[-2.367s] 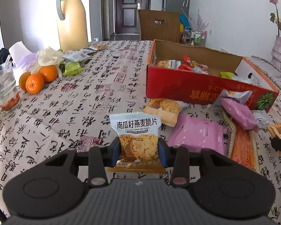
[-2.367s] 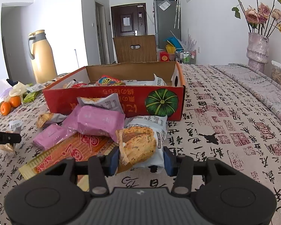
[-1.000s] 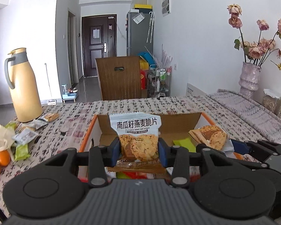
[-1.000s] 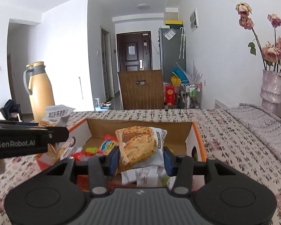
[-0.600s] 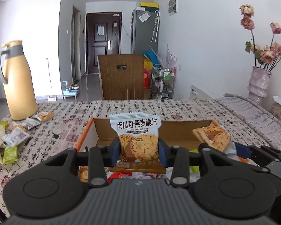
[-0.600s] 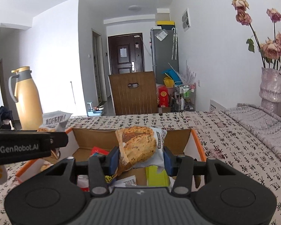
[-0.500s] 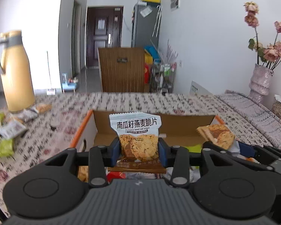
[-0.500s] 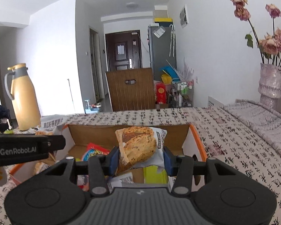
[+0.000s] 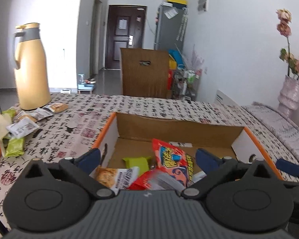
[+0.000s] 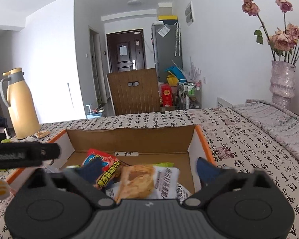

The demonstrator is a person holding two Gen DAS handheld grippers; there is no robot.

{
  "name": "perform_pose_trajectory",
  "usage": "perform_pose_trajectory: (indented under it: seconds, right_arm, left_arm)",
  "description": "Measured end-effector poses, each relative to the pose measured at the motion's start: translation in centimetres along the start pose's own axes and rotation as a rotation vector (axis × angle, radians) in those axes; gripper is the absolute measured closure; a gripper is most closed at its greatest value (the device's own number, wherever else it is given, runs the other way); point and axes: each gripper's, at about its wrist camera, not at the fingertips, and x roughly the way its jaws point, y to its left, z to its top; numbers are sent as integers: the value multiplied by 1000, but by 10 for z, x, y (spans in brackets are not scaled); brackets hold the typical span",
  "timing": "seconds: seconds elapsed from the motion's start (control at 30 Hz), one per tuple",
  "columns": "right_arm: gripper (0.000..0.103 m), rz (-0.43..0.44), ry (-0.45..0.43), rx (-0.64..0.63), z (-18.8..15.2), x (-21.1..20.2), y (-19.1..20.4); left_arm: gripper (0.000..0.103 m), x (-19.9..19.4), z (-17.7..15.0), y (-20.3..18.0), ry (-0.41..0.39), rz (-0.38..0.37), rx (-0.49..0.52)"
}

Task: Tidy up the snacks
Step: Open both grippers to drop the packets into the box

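No legible text on anything.

- The right gripper [image 10: 148, 166] hangs over an open cardboard box [image 10: 129, 139]; its jaws have just been opening and now stand wide, nothing pressed between the blue pads
- A biscuit packet [image 10: 141, 181] lies loose in the box below the jaws, beside a red snack bag [image 10: 102, 166]
- The left gripper [image 10: 24, 155] reaches in from the left edge, blurred
- A yellow thermos jug [image 10: 20, 103] stands far left on the calligraphy-print tablecloth [image 10: 249, 139]; a vase of dried roses [image 10: 282, 83] stands far right
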Motion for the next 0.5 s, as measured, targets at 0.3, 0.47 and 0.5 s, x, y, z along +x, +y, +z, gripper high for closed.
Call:
perform_pose_trajectory:
  seconds: [0.3, 0.47, 0.5]
  right_arm:
    - [0, 2, 9, 7, 1, 0, -1]
    - [0, -3, -8, 5, 6, -9, 0]
    - [0, -4, -18, 1, 7, -13, 1]
  left_arm:
    - [0, -2, 3, 4, 6, 4, -22]
    - [0, -13, 8, 3, -17, 1, -30]
    - [0, -16, 9, 4, -21, 0, -34]
